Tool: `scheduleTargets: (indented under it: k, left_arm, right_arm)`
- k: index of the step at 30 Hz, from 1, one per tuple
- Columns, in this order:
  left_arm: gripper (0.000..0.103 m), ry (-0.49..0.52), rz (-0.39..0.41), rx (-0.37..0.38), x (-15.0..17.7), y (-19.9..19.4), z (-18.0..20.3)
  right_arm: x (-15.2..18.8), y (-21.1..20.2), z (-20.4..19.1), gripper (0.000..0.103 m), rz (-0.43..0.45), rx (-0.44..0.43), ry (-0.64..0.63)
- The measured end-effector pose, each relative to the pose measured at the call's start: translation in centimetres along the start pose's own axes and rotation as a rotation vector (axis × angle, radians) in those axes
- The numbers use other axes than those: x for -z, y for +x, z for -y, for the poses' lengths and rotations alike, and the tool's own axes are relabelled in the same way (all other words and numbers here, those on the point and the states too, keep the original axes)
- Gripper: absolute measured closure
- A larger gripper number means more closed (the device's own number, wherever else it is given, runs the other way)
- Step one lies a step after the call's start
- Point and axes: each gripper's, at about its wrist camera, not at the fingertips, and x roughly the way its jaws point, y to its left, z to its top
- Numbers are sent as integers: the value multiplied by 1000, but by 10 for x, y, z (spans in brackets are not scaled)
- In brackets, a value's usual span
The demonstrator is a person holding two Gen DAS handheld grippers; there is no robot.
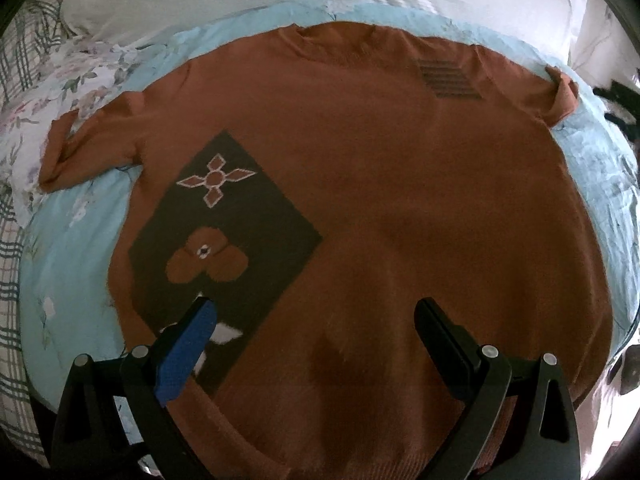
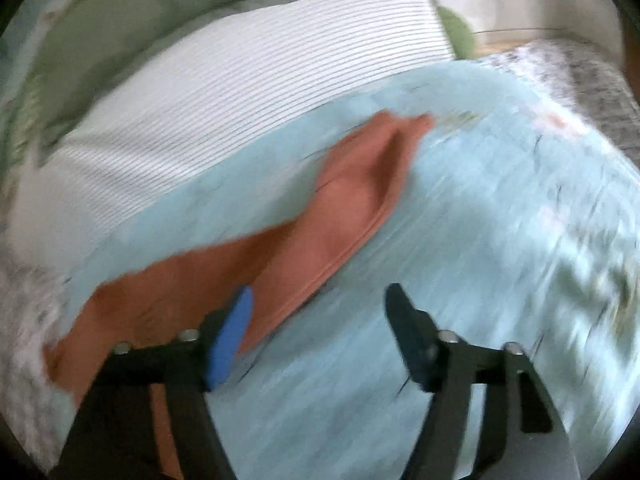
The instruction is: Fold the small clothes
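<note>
Both tongs (image 1: 314, 320) (image 2: 320, 304) are black, silver-bolted, one finger blue-padded.

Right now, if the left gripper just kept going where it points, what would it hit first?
Most likely the rust-orange knitted sweater spread flat on the light blue bedsheet; the open left gripper points down at its lower part.

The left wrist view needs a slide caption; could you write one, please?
Open left gripper above an orange sweater spread flat on a blue sheet.

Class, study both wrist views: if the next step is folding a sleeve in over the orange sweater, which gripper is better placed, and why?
Probably the right gripper: its open jaws are next to a sleeve on the blue sheet. The left gripper hangs open over the orange sweater near its hem, away from both sleeves.
</note>
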Motion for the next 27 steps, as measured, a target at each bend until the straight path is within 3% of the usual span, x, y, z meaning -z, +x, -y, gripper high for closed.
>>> scheduleTargets:
  k: [5, 10, 11, 13, 14, 16, 20, 23, 27]
  left_arm:
    - [3, 20, -40, -7, -13, 15, 8]
    - [3, 31, -60, -8, -27, 29, 16]
    - [3, 30, -64, -6, -30, 31, 17]
    - [3, 32, -68, 4, -35, 35, 19]
    - [3, 34, -66, 6, -37, 35, 20]
    - [3, 40, -60, 12, -38, 34, 20]
    - [3, 35, -39, 40, -35, 31, 18]
    - [3, 28, -25, 57, -27, 26, 11]
    - [3, -2, 4, 72, -22, 21, 1]
  right_arm:
    - [-58, 46, 46, 51, 34, 70, 121]
    - [-81, 98, 54, 56, 44, 57, 222]
    - [-89, 104, 56, 61, 44, 78, 180]
    - [-97, 113, 58, 88, 18, 66, 151]
    - [-96, 112, 58, 95, 14, 58, 143]
    - [-98, 100, 52, 95, 39, 46, 96]
    - [-97, 75, 11, 96, 39, -93, 43]
    - [-87, 51, -33, 96, -15, -211, -35]
    - [-31, 25, -103, 96, -112, -413, -79]
